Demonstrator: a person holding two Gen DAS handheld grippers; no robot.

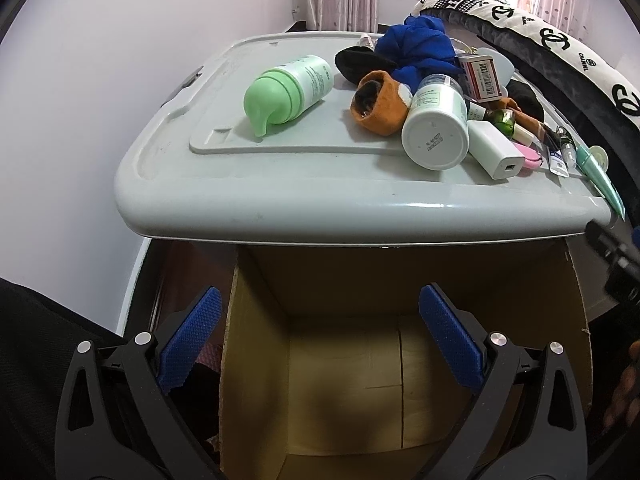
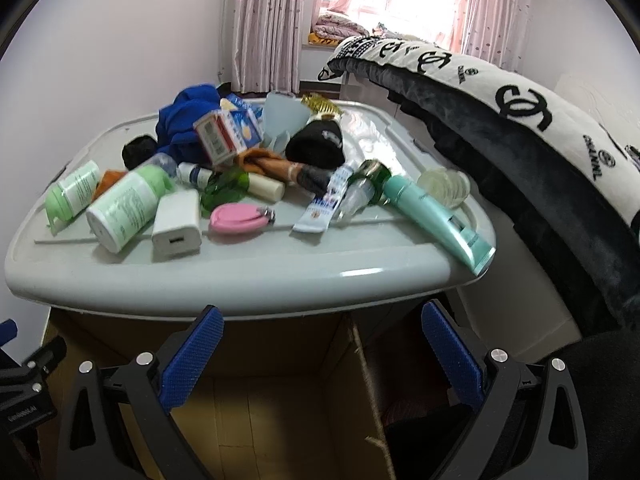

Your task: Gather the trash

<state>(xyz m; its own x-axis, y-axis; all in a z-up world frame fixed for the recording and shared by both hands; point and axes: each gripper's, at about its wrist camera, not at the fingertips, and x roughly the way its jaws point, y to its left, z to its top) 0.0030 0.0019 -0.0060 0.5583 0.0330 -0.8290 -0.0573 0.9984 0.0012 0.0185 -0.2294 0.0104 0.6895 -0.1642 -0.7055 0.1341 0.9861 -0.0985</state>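
Note:
A grey plastic lid (image 1: 280, 184) (image 2: 280, 264) carries a heap of clutter. On it lie a green pump bottle (image 1: 288, 88) (image 2: 72, 194), a white-and-green bottle (image 1: 438, 128) (image 2: 124, 208), a white charger (image 1: 496, 150) (image 2: 178, 224), a pink case (image 2: 236, 218), a white tube (image 2: 326, 204), a teal tube (image 2: 432, 216), a red-and-white box (image 2: 218, 136) and blue cloth (image 1: 420, 46) (image 2: 188, 120). An open cardboard box (image 1: 360, 360) (image 2: 280, 412) stands below the lid's front edge. My left gripper (image 1: 320, 336) hangs open over the box, holding nothing. My right gripper (image 2: 320, 352) is open too, above the box.
A dark blanket with a white logo-printed band (image 2: 520, 128) (image 1: 560, 48) drapes along the right side of the lid. A lilac wall (image 1: 100, 80) is on the left, pink curtains (image 2: 268, 20) and a window behind. The other gripper's black frame (image 2: 24, 384) (image 1: 616, 264) shows at each view's edge.

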